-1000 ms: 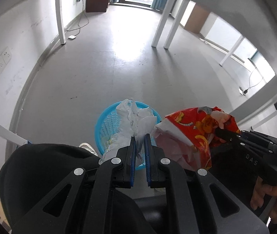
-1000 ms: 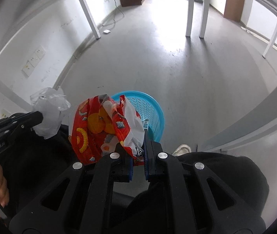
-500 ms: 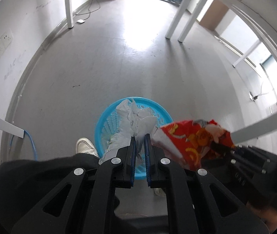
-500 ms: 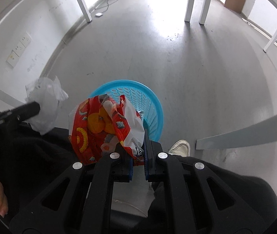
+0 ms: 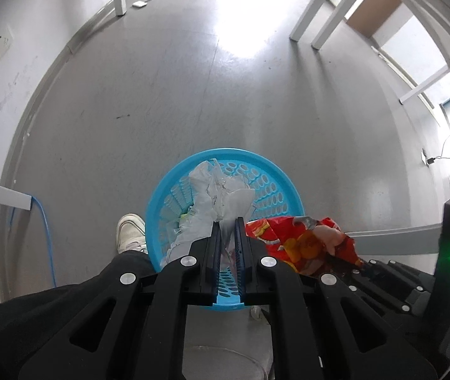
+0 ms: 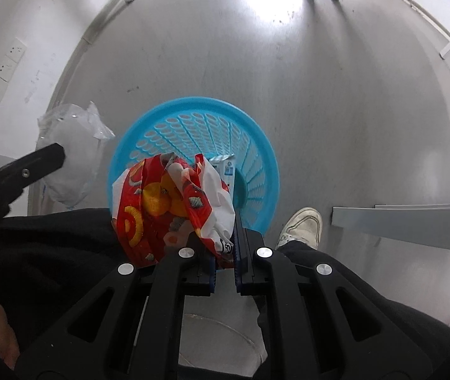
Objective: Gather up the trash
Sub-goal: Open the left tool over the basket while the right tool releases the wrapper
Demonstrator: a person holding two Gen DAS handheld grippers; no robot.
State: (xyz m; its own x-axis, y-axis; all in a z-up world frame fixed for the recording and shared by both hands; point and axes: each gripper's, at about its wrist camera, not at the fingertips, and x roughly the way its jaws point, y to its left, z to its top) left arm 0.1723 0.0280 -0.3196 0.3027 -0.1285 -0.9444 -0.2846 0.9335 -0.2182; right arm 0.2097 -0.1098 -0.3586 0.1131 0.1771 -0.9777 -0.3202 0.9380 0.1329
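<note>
Black left gripper (image 5: 227, 221) is pointing down over the blue basket (image 5: 275, 171), clenching one clear plastic wrapper (image 5: 215, 190). Your right gripper (image 6: 225, 250) is pointing down at the basket's near rim, gripping one red snack bag (image 6: 161, 202). Only the right view is showing a small white-blue packet (image 6: 225, 166) lying inside the basket. You're standing with one white shoe (image 6: 302, 226) just right of it.
</note>
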